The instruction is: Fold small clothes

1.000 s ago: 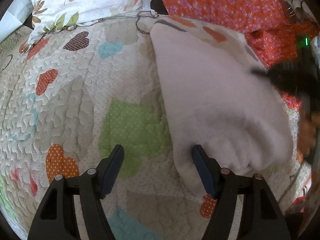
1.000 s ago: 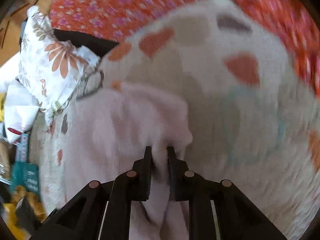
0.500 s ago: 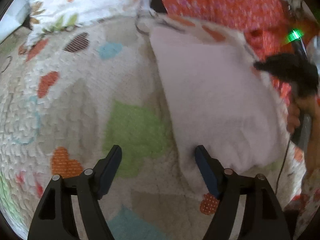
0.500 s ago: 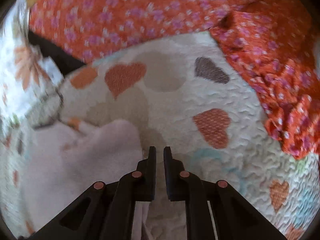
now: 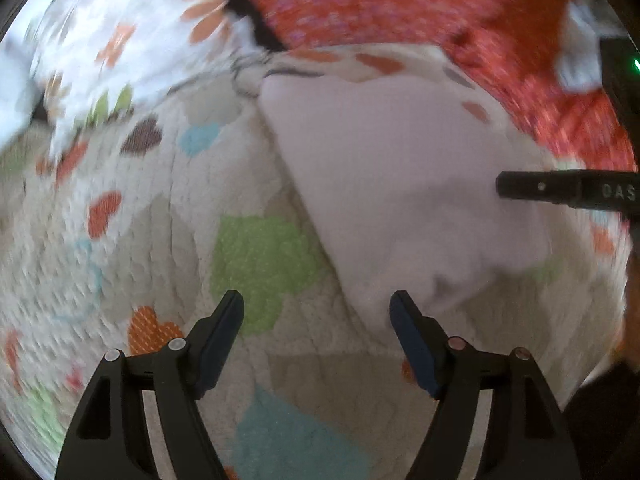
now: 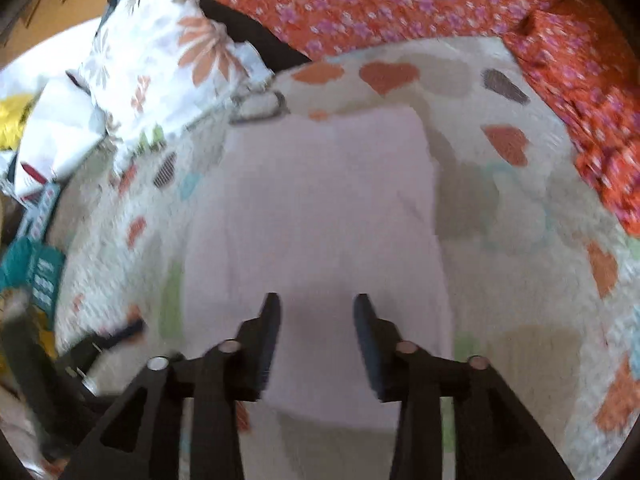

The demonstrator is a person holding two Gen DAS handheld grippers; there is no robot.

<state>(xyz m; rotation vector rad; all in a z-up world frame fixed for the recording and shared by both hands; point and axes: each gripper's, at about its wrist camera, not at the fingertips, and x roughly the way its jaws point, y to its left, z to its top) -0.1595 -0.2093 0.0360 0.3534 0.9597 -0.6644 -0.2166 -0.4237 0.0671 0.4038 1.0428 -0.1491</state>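
A pale pink folded garment (image 5: 400,184) lies flat on the heart-patterned quilt (image 5: 120,220). It also shows in the right wrist view (image 6: 320,208) as a long rectangle. My left gripper (image 5: 316,312) is open and empty, above the quilt at the garment's near left corner. My right gripper (image 6: 316,312) is open and empty, hovering over the garment's near end. The right gripper's black body (image 5: 560,192) reaches in from the right in the left wrist view.
A white floral pillow (image 6: 160,56) lies at the back left. An orange flowered cloth (image 6: 440,0) runs along the back and right. Packets and papers (image 6: 36,272) sit off the quilt's left edge.
My right gripper has opened and let go of the garment, then pulled back above its near end. The garment now lies flat. My left gripper stayed open and shifted slightly.
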